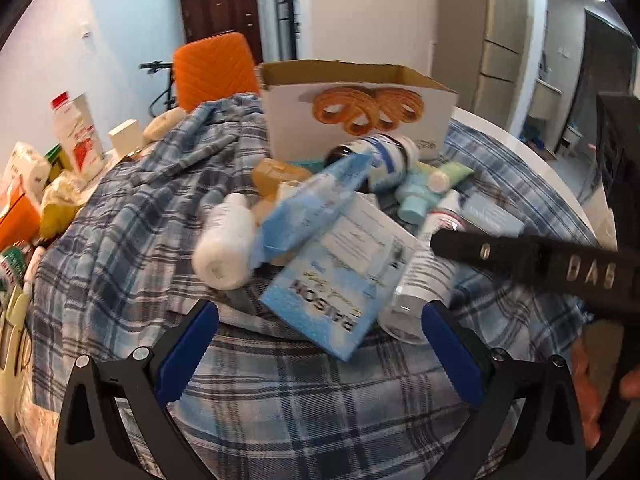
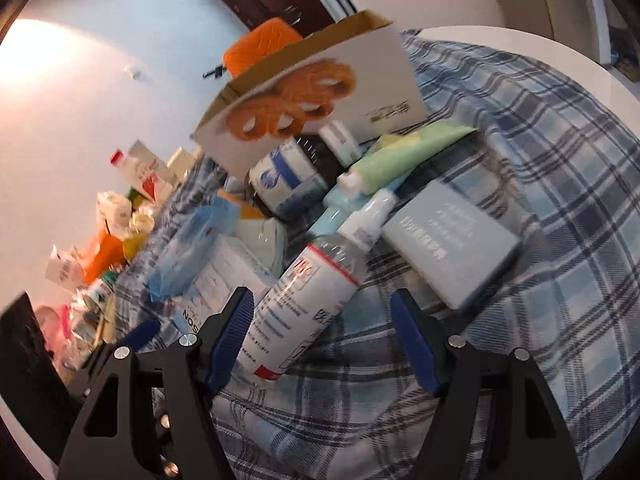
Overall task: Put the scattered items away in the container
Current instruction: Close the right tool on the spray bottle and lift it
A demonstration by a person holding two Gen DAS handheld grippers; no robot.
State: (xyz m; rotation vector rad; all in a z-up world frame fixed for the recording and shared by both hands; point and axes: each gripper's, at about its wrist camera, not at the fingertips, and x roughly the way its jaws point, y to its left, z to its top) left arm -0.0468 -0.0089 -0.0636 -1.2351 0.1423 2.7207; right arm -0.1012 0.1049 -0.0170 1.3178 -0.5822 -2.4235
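Black two-finger grippers with blue pads

Each of the left gripper (image 1: 320, 336) and right gripper (image 2: 322, 334) has matte black angular fingers lined with ridged blue pads (image 1: 188, 354), silver round screws at the joints, and triangular cut-outs; pale embossed lettering marks the right gripper's black body at right of the left view.

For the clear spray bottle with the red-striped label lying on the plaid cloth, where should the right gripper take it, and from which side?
Grip the clear spray bottle across its straight labelled body, coming from its base end. It lies flat, base toward the open right gripper, whose fingers already flank it; the white nozzle end looks too narrow.
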